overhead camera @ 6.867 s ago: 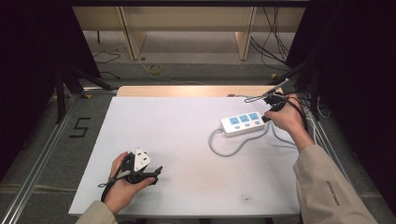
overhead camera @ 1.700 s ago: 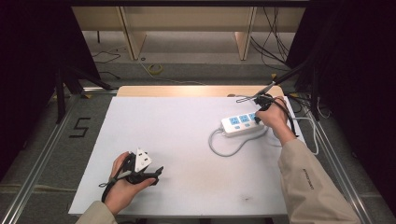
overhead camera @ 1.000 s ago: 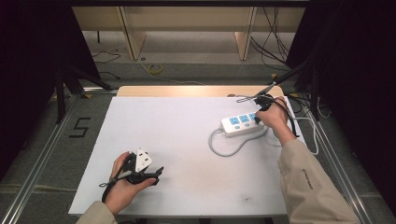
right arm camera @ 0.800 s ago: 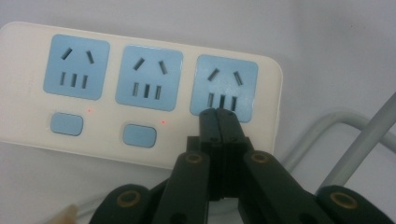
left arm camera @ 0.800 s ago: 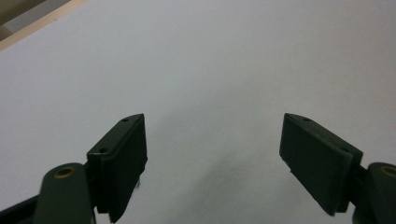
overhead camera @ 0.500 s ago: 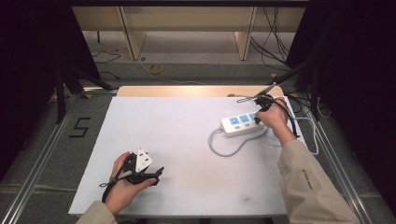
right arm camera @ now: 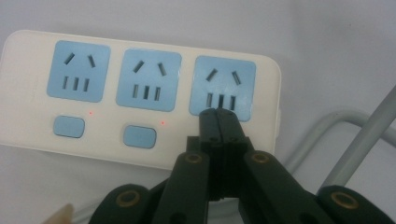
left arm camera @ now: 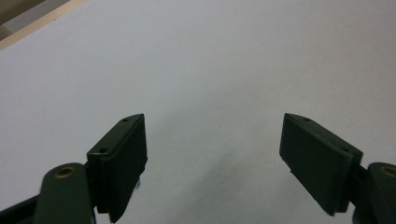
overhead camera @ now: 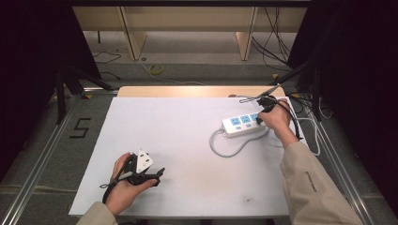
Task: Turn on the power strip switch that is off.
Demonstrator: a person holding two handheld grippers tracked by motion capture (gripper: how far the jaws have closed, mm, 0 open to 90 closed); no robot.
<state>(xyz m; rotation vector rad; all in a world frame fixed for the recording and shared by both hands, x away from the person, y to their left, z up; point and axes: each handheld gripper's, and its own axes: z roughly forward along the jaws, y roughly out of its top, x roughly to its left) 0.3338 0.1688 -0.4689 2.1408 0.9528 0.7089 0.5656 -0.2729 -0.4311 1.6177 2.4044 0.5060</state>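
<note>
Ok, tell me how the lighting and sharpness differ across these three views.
High view: evenly lit white table, dark surroundings, slightly soft. Left gripper view: open left gripper sharp against the featureless sheet, faint shadow under it. Right gripper view: power strip bright and fairly crisp, two small red lights glowing; shut right gripper dark, its near links blurred.

Power strip (overhead camera: 241,125) lies on the table (overhead camera: 187,122), far right.

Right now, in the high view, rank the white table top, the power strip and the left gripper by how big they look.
1. white table top
2. power strip and left gripper: they look about alike, and the gripper sits nearer the camera, so I won't rank them.
</note>
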